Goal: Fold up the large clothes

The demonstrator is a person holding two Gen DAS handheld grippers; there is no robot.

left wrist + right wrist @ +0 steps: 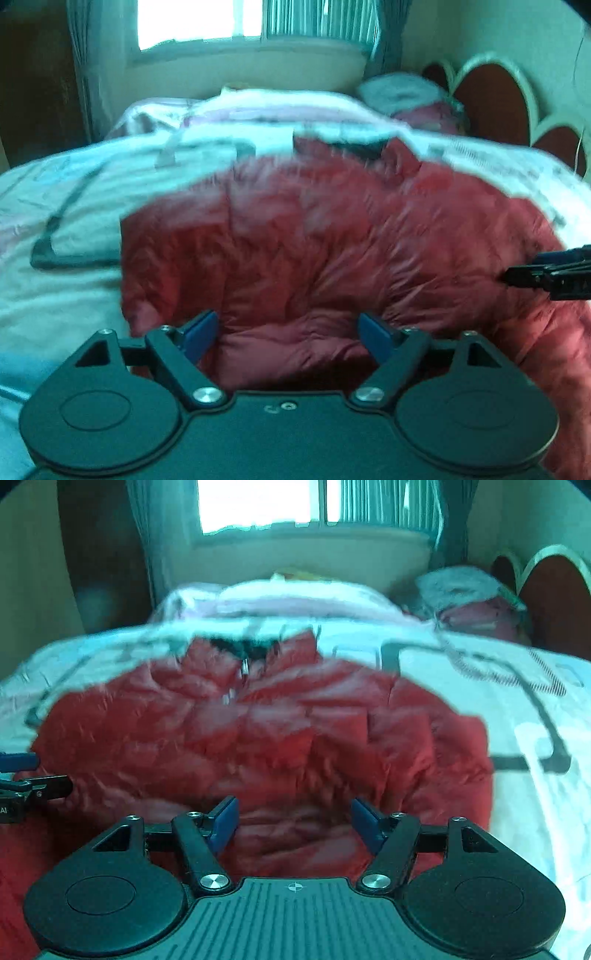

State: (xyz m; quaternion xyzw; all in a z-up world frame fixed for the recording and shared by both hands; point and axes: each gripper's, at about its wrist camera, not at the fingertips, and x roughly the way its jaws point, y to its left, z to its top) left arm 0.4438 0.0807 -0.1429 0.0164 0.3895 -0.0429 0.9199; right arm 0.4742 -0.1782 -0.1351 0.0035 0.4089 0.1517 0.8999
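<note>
A red puffer jacket (314,240) lies spread on the bed, collar at the far end; it also shows in the right wrist view (258,738). My left gripper (288,334) is open, its blue pads (201,332) wide apart just above the jacket's near hem. My right gripper (293,821) is open too, blue pads (225,821) apart over the near hem further right. The right gripper shows at the right edge of the left wrist view (550,275), and the left gripper at the left edge of the right wrist view (26,782). Both views are blurred.
The bed has a white and pale pink quilt (66,184) with dark line patterns. A pillow and dark red bundle (476,602) lie at the far right by a round headboard (491,107). A window with curtains (240,22) is behind the bed.
</note>
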